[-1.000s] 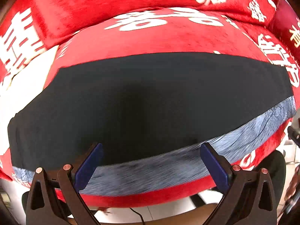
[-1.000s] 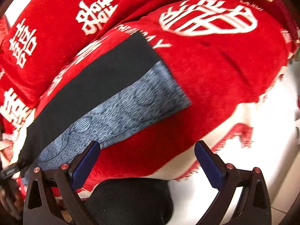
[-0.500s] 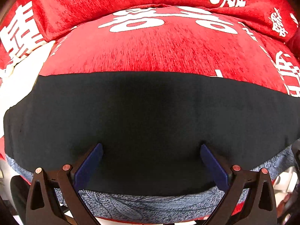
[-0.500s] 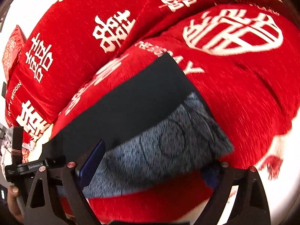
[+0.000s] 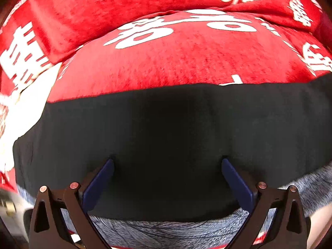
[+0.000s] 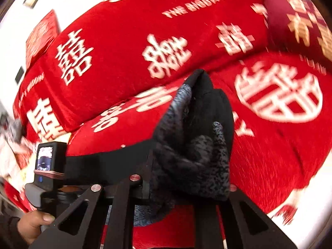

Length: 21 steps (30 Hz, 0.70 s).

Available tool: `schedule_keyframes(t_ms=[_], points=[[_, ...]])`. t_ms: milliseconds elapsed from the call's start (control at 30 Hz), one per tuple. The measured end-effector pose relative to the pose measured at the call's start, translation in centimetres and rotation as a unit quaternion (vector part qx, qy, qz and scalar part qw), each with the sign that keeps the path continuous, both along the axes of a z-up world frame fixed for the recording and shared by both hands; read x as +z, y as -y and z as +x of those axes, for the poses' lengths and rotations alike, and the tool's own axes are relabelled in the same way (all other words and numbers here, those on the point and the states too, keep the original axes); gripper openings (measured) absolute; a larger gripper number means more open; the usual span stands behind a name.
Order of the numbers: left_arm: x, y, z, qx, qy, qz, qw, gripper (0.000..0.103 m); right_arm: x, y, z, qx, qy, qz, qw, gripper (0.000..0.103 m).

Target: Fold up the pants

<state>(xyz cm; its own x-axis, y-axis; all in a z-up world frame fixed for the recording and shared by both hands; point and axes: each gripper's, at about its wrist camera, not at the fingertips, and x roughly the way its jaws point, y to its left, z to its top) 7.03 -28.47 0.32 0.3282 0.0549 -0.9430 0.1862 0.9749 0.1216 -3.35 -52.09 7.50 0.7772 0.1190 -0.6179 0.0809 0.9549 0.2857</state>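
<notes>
While bunched pants point(image 6: 197, 137) hide the clamped right gripper point(image 6: 186, 186), the left gripper point(image 5: 167, 166) gapes over them.

Red plush sofa cover point(image 5: 186, 62) with white lettering ahead of the tongs, red back cushion point(image 6: 124, 47) beyond, small red pillow point(image 6: 41, 35) far left, white wall point(image 6: 12, 31) behind
</notes>
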Motion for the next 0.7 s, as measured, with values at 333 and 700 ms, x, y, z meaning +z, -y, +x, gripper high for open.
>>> schedule_keyframes(t_ms=[333, 700], points=[[4.4, -13.9, 0.2, 0.073, 0.016, -0.122, 0.9898, 0.103, 4.1, -15.2, 0.4, 0.079, 0.032, -0.166, 0.982, 0.015], [1.9, -25.9, -2.7, 0.158, 0.001, -0.16, 0.9744, 0.103, -3.6, -30.0, 1.6, 0.176, -0.002, -0.312, 0.934, 0.015]])
